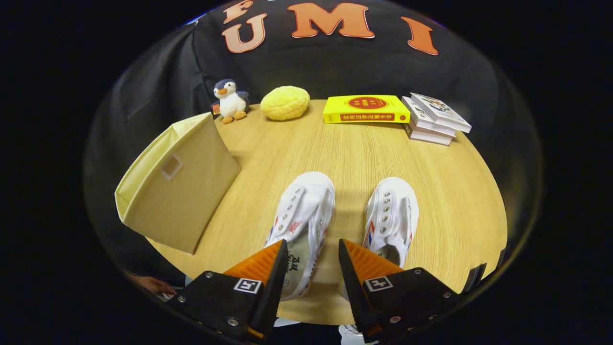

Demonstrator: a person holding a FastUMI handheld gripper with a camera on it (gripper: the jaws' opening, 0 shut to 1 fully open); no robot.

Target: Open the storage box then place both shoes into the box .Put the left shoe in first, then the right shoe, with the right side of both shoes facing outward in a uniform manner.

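Your gripper (313,249) is spread, pinching nothing. The left canvas shoe (306,211) lies just ahead between its fingers, the right shoe (391,215) beside it. Both look light and soft; grip the heel collar. The fabric storage box (177,184) stands ahead-left.

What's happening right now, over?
Tool open, above two white canvas shoes. Beige fabric storage box left, untouched. Nothing in the way.

The gripper's (313,249) spread fingers cover both shoe heels — left shoe (302,225), right shoe (390,220). The storage box's (177,191) opening faces away at centre left — its inside is hidden.
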